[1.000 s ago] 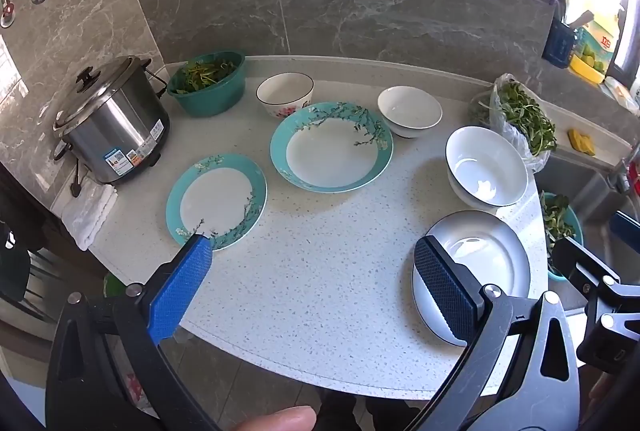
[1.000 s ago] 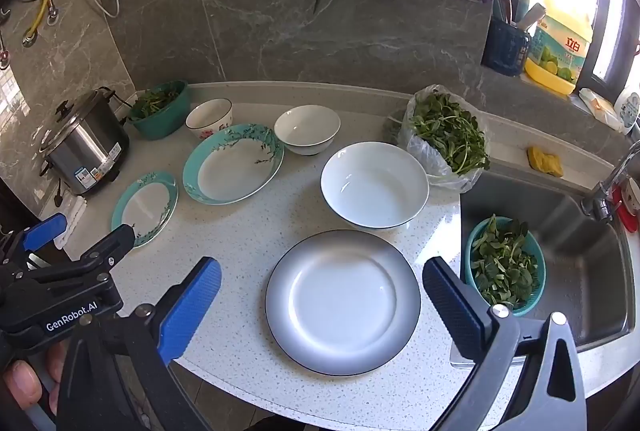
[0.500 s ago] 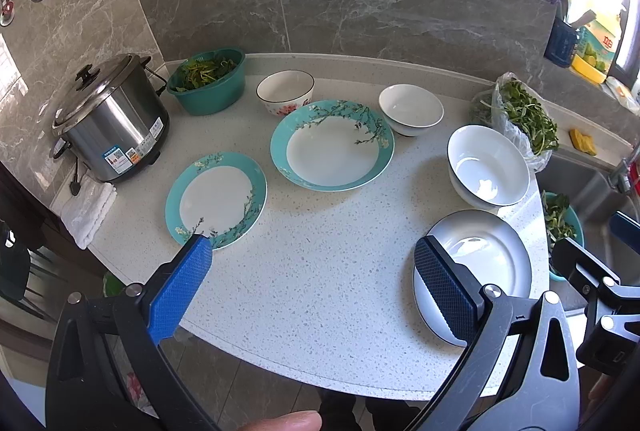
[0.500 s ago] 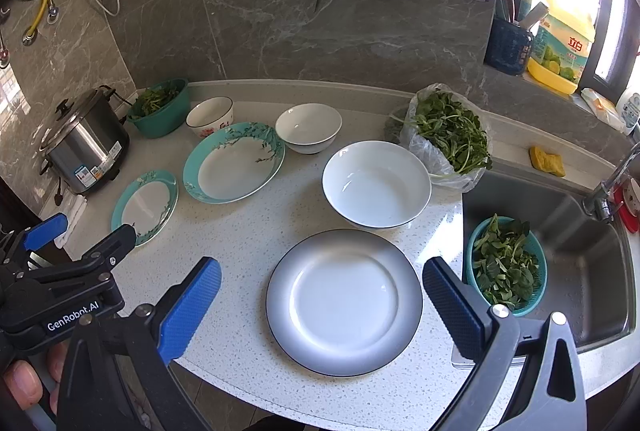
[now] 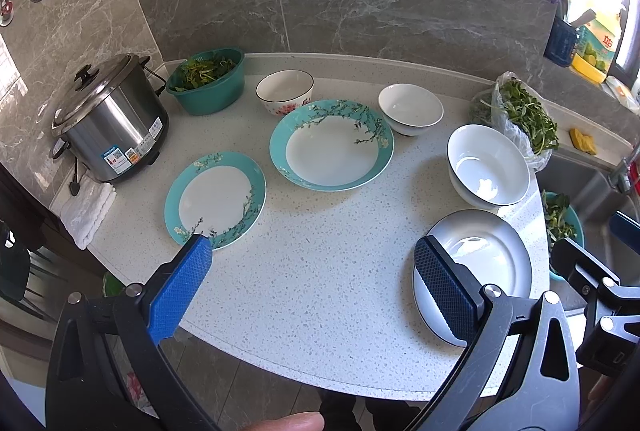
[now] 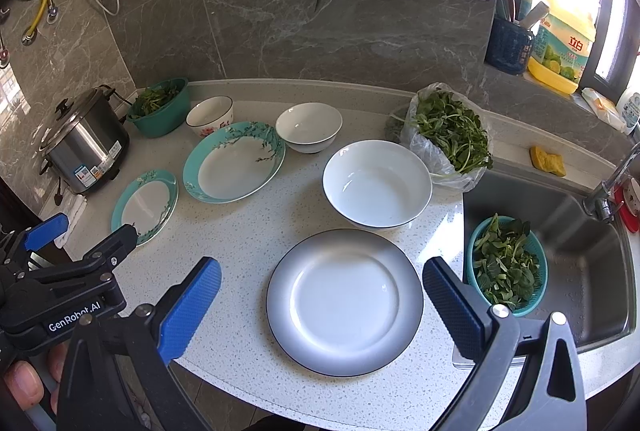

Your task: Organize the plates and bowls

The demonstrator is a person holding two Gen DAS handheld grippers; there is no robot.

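Note:
On the speckled white counter (image 5: 320,271) lie a small teal-rimmed plate (image 5: 215,198) (image 6: 145,205), a larger teal-rimmed deep plate (image 5: 331,145) (image 6: 234,161) and a grey-rimmed plate (image 5: 480,263) (image 6: 344,301). Three bowls stand behind them: a flower-patterned bowl (image 5: 285,91) (image 6: 210,115), a small white bowl (image 5: 411,108) (image 6: 309,126) and a large white bowl (image 5: 489,165) (image 6: 377,183). My left gripper (image 5: 312,291) hovers open over the counter's front edge. My right gripper (image 6: 320,307) is open too, its fingers either side of the grey-rimmed plate and above it.
A steel rice cooker (image 5: 108,119) stands at the left with a folded white cloth (image 5: 86,211) beside it. A teal basin of greens (image 5: 208,81) sits at the back, a bag of greens (image 6: 448,135) at the right. The sink (image 6: 580,271) holds a teal colander of leaves (image 6: 506,263).
Both views have shifted only slightly; the dishes stay where they were and both grippers remain open.

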